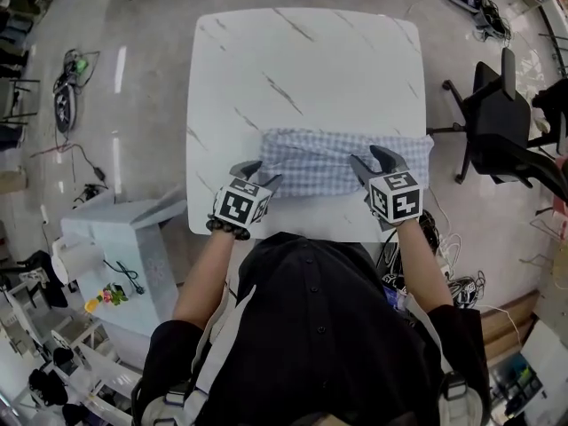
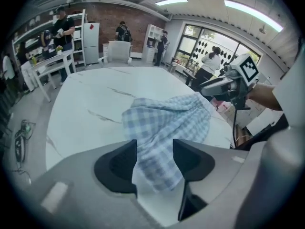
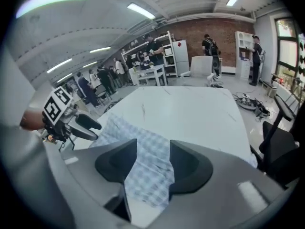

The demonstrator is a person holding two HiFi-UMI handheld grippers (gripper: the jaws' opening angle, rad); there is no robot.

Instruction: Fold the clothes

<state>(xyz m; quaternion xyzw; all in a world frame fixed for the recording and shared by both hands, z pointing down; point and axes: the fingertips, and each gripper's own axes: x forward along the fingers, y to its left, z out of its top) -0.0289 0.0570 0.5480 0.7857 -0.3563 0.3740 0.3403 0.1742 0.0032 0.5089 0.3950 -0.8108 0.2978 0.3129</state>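
I am looking down on a white marble-patterned table point(image 1: 302, 69). A blue checked cloth point(image 1: 328, 153) is lying in a band along its near edge, reaching the right edge.

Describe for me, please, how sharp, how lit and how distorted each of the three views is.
Head view: even light, sharp, pale glare streaks on the floor left of the table. Left gripper view: strong fisheye with dark corners, checked cloth crisp, ceiling strips blown out. Right gripper view: same fisheye, the checked cloth softer, smeared.
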